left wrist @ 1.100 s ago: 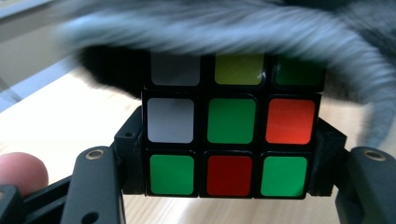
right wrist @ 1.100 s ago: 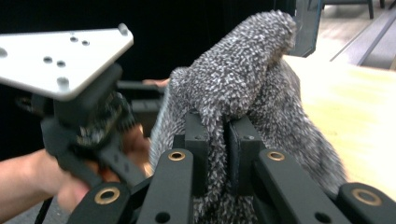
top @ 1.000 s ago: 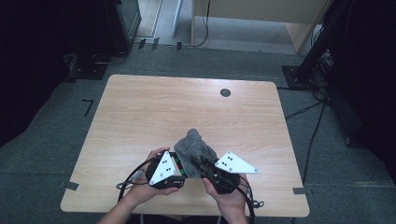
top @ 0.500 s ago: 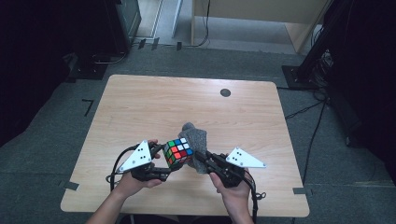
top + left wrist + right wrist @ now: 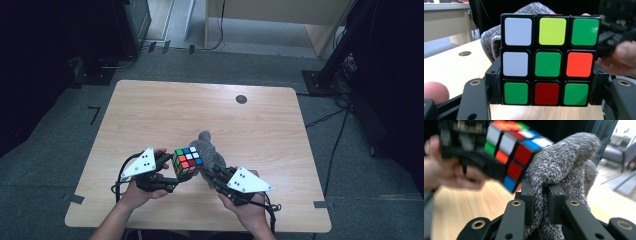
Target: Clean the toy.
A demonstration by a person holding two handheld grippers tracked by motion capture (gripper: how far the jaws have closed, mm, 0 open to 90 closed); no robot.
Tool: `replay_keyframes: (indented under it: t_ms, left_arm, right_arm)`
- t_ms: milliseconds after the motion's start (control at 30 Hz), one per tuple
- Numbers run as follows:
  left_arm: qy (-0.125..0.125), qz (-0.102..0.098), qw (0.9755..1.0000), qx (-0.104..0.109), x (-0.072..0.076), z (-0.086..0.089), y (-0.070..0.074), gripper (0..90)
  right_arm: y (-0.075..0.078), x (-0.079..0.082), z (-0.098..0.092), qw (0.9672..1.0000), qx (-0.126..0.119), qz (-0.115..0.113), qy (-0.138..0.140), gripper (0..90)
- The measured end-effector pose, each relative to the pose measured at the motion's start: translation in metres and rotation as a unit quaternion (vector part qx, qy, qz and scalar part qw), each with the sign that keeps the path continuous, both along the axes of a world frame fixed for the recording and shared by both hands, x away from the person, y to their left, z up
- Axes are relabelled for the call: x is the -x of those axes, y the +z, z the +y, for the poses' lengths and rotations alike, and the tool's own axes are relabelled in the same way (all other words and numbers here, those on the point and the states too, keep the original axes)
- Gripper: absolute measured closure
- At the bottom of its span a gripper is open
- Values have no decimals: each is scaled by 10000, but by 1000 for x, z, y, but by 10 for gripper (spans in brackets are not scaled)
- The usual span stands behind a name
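I read the job here as wiping the puzzle cube (image 5: 187, 161) with the grey cloth (image 5: 211, 156), and it looks to me to be in its middle stretch: both things are already picked up and brought together above the near edge of the table (image 5: 150, 105), about midway along it, so the fetching is done. What is left, as far as I can judge, is the rubbing itself over the faces, then setting both things back down. I cannot tell how many faces have been wiped.

My left gripper (image 5: 170, 172) is roughly half open and clamped on the cube: in the left gripper view the two black jaws press on the lower row of the cube (image 5: 548, 60) from either side, holding it square to the camera with its green-centred face toward me. The cube is off the tabletop.

My right gripper (image 5: 212, 173) is nearly fully closed, its jaws pinching a fold of the cloth (image 5: 564, 167) between them, as the right gripper view shows. The cloth bunches up above the jaws and its rounded top lies against the side of the cube (image 5: 516, 147), touching it just where the blue and red squares meet
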State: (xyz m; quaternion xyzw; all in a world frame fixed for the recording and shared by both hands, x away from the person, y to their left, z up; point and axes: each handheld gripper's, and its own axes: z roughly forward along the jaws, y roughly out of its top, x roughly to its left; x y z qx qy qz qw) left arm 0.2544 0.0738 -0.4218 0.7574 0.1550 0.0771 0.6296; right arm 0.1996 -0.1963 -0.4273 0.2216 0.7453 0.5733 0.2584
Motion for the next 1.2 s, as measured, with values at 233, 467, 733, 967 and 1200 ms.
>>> replay_keyframes:
  t_ms: [233, 467, 733, 967, 1200]
  left_arm:
    - [359, 294, 9973, 565, 1, 2, 4, 341]
    - [580, 270, 9974, 337, 4, -8, -4, 341]
    - [605, 288, 9969, 407, 3, -6, -2, 341]
    - [606, 184, 9977, 243, 5, -12, -4, 341]
    - [835, -103, 9964, -66, 5, -10, -6, 341]
  right_arm:
    - [-28, -4, 28, 9963, 260, 698, 431, 768]
    - [-24, 4, 42, 9956, -375, 665, 541, 781]
    - [-33, -10, 11, 9899, -844, 1080, -366, 790]
    - [-26, 1, 35, 9937, -637, 904, 189, 783]
    - [-31, -17, -11, 9824, -829, 1112, -1254, 779]
